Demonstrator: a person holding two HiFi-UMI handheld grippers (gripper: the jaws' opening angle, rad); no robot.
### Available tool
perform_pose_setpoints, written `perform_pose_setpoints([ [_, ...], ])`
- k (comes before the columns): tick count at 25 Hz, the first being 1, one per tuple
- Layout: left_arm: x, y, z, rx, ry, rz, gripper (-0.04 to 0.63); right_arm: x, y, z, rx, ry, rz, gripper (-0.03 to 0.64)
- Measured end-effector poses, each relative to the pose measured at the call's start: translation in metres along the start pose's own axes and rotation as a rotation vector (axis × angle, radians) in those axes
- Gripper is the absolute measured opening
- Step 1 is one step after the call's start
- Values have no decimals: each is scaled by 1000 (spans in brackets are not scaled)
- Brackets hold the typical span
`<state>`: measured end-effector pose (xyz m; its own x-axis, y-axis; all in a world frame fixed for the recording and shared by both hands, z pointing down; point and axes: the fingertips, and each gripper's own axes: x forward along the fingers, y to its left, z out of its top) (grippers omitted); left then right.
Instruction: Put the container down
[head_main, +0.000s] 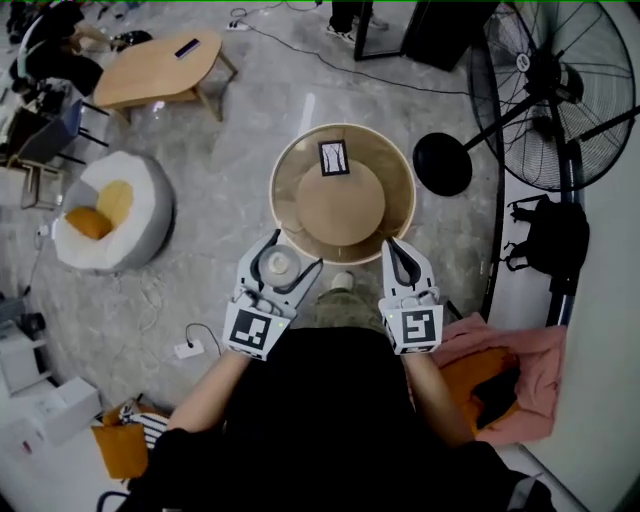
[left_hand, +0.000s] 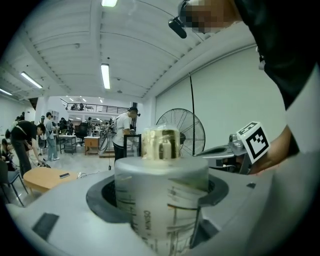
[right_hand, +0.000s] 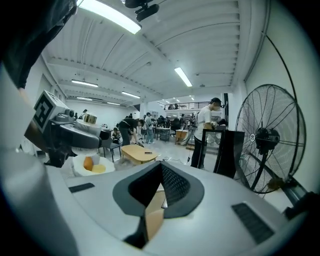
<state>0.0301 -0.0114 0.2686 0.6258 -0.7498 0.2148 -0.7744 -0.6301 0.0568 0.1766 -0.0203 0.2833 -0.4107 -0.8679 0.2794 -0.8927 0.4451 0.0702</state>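
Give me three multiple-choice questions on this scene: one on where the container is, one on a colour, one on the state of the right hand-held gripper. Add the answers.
1. Where is the container?
A. On the floor
B. Between the jaws of the left hand-held gripper
C. On a chair seat

2. What colour is the round table?
A. Light wood
B. Blue
C. Black

3. How does the right hand-held gripper stand?
A. Shut on a cup
B. Wide open
C. Shut, holding nothing

Answers:
1. B, since the left gripper view shows the jaws clamped on it.
2. A, since the head view shows a tan wooden top and rim.
3. C, since the right gripper view shows the jaws meeting with nothing between them.
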Motion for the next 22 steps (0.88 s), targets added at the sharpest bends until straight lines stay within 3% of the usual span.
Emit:
perform_pose_setpoints([
  [7,35,23,-29,-45,56,65,351,40,-14,-30,51,94,65,21],
  [11,66,33,-59,-56,97,19,351,69,-21,-62,98,152,66,21],
  [16,96,40,-133,-46,174,-94,351,115,-24,-109,192,181,1,21],
  [22,151,46,-235,-35,255,-141,351,153,-41,-167,245,249,-40,21],
])
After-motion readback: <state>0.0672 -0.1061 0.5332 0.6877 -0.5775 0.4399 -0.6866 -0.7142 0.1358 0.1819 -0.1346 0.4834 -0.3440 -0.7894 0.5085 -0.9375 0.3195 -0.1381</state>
